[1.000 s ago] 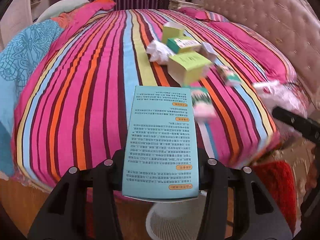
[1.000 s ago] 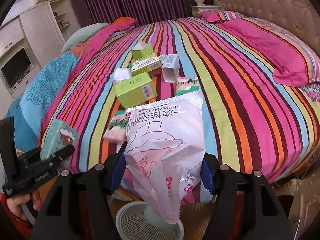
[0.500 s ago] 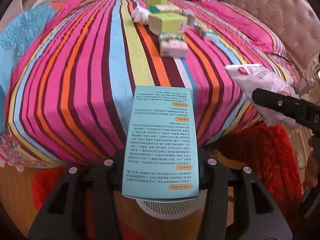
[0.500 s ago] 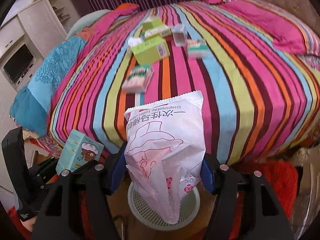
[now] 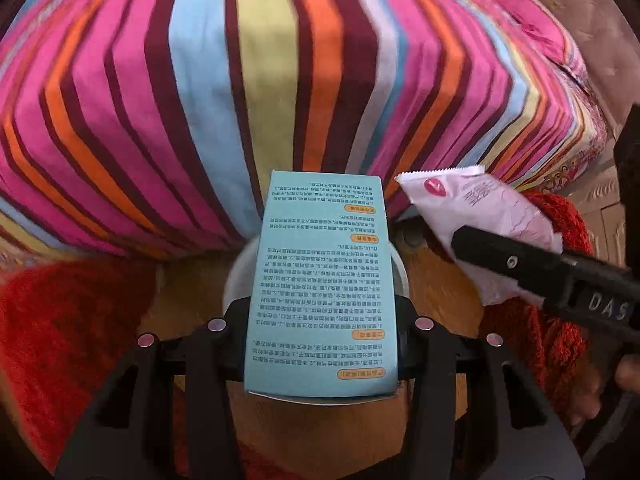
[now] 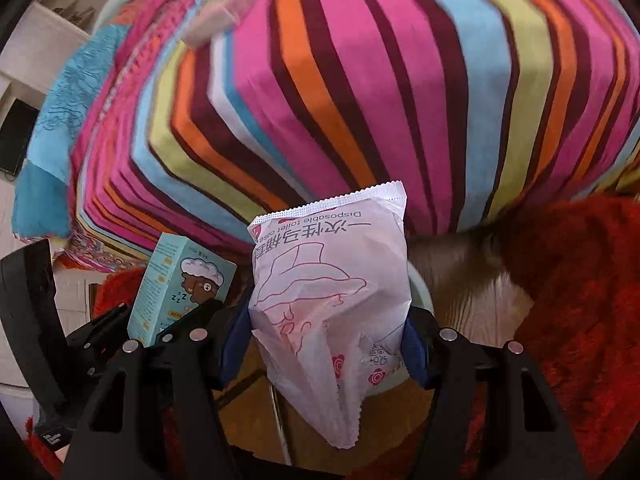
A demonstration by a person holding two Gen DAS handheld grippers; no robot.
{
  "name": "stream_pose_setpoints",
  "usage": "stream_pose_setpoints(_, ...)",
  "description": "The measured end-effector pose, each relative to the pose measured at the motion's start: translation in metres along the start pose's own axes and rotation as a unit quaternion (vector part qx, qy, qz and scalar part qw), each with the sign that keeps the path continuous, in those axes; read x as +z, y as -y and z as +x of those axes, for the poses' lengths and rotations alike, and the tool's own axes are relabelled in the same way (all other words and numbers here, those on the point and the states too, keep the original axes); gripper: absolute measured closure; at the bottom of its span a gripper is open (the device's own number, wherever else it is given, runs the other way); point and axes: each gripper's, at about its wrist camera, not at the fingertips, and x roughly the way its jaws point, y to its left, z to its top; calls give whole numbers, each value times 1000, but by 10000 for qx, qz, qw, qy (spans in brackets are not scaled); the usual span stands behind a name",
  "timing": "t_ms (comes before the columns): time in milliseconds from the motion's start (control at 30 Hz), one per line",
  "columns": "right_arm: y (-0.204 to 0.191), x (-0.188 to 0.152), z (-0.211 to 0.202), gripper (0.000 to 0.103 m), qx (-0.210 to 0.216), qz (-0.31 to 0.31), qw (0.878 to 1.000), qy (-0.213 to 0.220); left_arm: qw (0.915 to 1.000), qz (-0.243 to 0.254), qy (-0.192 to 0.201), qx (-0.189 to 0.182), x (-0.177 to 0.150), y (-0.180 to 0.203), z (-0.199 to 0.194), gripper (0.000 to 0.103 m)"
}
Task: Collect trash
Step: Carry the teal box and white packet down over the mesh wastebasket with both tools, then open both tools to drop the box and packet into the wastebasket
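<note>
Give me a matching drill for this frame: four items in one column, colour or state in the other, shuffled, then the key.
Items
1. box
2. packet
3. rug
4. bedspread

Colour or state
A. striped in many colours
B. red and shaggy, on the floor
C. pale blue, clamped in the left tool
D. white with pink line drawing, clamped in the right tool

Pairs: 1-C, 2-D, 3-B, 4-A
</note>
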Motion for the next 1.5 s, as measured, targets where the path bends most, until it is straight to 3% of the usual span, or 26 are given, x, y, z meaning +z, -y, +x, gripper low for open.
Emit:
stream_pose_setpoints(267,18,0,52,42,-43,550,9954,-781,9949,-446,-897,-98,-1,-10,50,56)
stream_pose_setpoints(467,27,-2,96,42,-93,1018,9863,-1295,9820,-872,-1671,-120,-7,-18,93,56)
stream_pose_setpoints(700,41,-7,127,42,-110,1419,9747,-1725,9679,-1197,-2203,-137,-13,-26,124,56)
stream_pose_setpoints(1033,68,-6,153,41,157,2040,9567,-2071,9526,-1538,-2618,-193,-18,-32,166,54)
stream_pose_setpoints(1100,74,-8,157,40,260,2201,9519,-2115,9484,-1665,-2691,-200,-19,-35,170,43)
stream_pose_setpoints(1167,78,-9,163,34,204,2266,9499,-2142,9432,-1816,-2773,-217,-23,-40,173,25)
stream_pose_setpoints(1200,78,-9,162,31,105,2270,9498,-2149,9417,-1875,-2788,-161,-24,-43,174,22)
stream_pose_setpoints(1233,79,-9,162,21,-57,2249,9511,-2115,9414,-1910,-2778,-123,-24,-46,173,20)
stream_pose_setpoints(1267,81,-8,160,12,-184,2224,9525,-2074,9416,-1926,-2759,-97,-24,-47,173,19)
stream_pose_setpoints(1300,82,-7,159,9,-273,2197,9533,-2052,9422,-1943,-2727,-70,-24,-48,173,19)
stream_pose_setpoints(1500,83,-4,156,8,-364,2087,9550,-2075,9421,-2019,-2675,-61,-23,-51,174,19)
